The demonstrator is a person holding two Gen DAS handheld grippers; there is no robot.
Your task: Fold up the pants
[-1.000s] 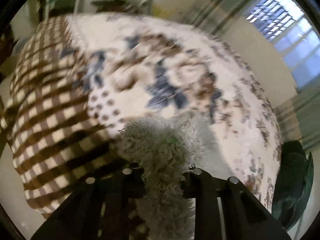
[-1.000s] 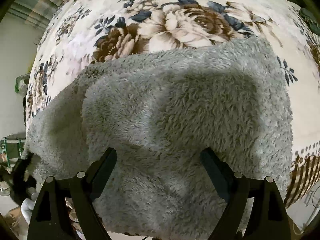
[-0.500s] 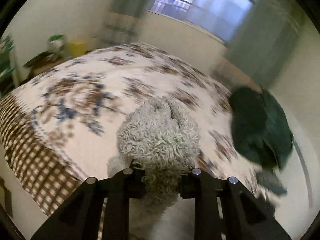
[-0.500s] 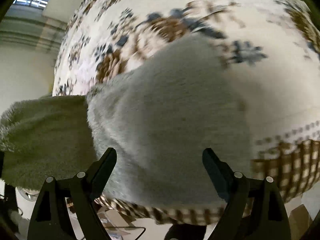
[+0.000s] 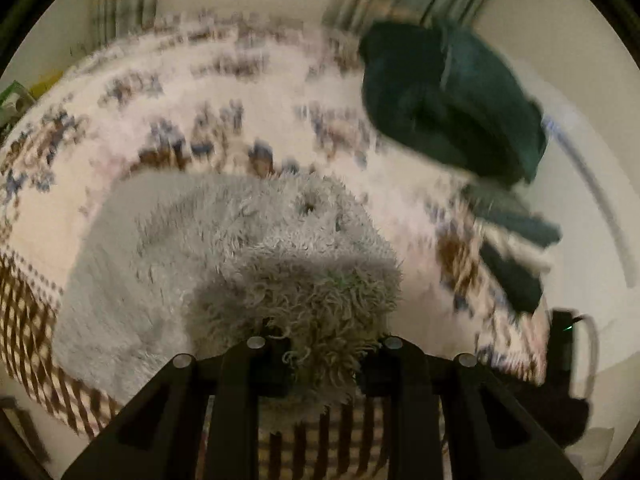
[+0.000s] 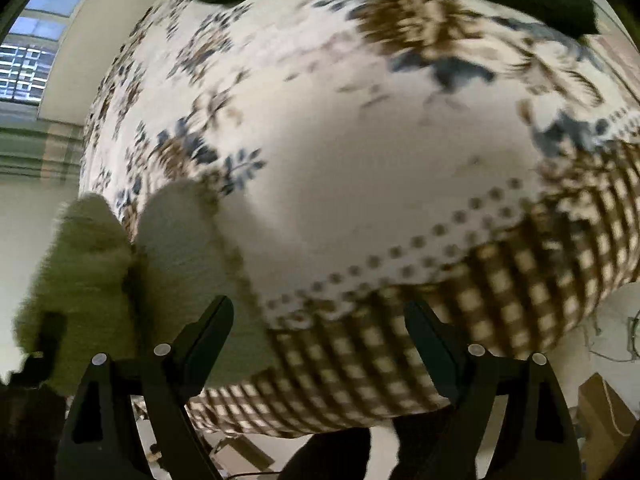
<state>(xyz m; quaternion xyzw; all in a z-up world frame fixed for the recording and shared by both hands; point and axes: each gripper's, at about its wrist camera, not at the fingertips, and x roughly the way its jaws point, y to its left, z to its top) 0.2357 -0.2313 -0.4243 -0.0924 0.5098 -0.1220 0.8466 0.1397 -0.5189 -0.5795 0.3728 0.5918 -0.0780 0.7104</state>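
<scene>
Pants (image 5: 224,248) pinched by left gripper (image 5: 324,360); right gripper (image 6: 320,332) agape.

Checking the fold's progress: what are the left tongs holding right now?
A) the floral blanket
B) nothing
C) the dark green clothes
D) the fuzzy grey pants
D: in the left wrist view the left tongs are closed on a bunch of the fuzzy grey pants; the dark green clothes lie apart.

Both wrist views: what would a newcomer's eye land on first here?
First, the fluffy grey pants, bunched between the shut fingers of the left gripper and spreading over the floral blanket. Next, the dark green clothes heaped at the bed's far right. The right gripper hangs open over the blanket's checked border.
</scene>
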